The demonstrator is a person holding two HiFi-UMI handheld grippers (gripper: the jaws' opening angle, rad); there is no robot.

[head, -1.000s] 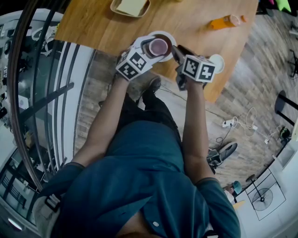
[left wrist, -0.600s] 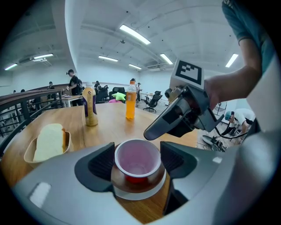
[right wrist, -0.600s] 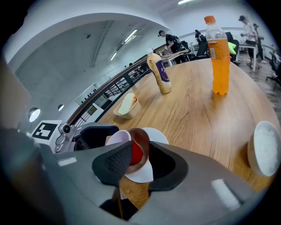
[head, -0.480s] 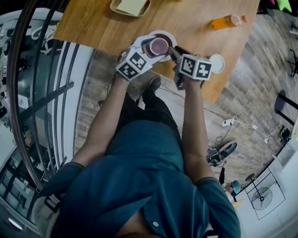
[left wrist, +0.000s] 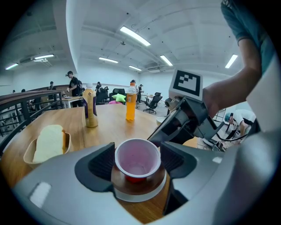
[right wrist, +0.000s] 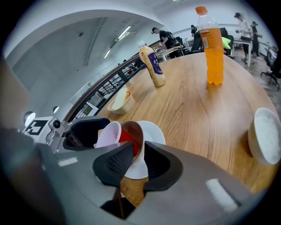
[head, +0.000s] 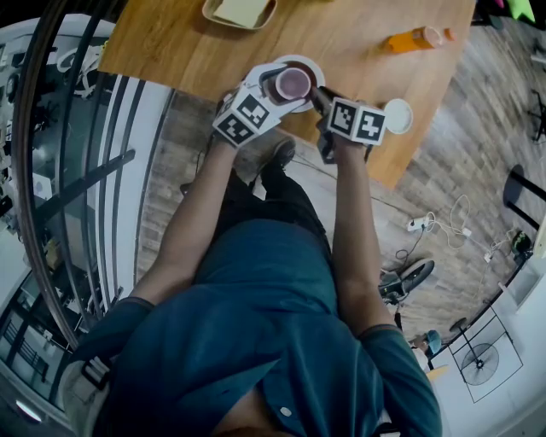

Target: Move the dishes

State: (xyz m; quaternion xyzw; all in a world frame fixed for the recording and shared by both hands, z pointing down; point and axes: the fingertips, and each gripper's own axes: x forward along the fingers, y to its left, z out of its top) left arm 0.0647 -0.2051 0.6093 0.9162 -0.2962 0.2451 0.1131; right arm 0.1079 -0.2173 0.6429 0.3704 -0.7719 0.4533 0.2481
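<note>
A red cup (head: 293, 84) (left wrist: 137, 154) with a pale pink inside stands on a brown saucer (left wrist: 127, 184) that rests on a white plate (head: 309, 64) (left wrist: 138, 196) near the table's front edge. My left gripper (head: 288, 85) (left wrist: 137, 163) is shut on the cup, one pad on each side. My right gripper (head: 321, 96) (right wrist: 137, 160) is at the plate's right rim (right wrist: 151, 132). Its jaws stand a narrow way apart with the rim between them. Whether the pads press on it does not show.
A beige dish with a pale slice (head: 240, 12) (left wrist: 46, 145) sits at the table's far left. An orange drink bottle (head: 414, 39) (right wrist: 211, 48), a sauce bottle (left wrist: 90, 110) (right wrist: 152, 63) and a white bowl (head: 397, 116) (right wrist: 265, 134) also stand on the wooden table (head: 196, 51). A railing (head: 85, 179) runs at the left.
My right gripper has come a little closer to the plate's rim. The left gripper and the cup have kept still.
</note>
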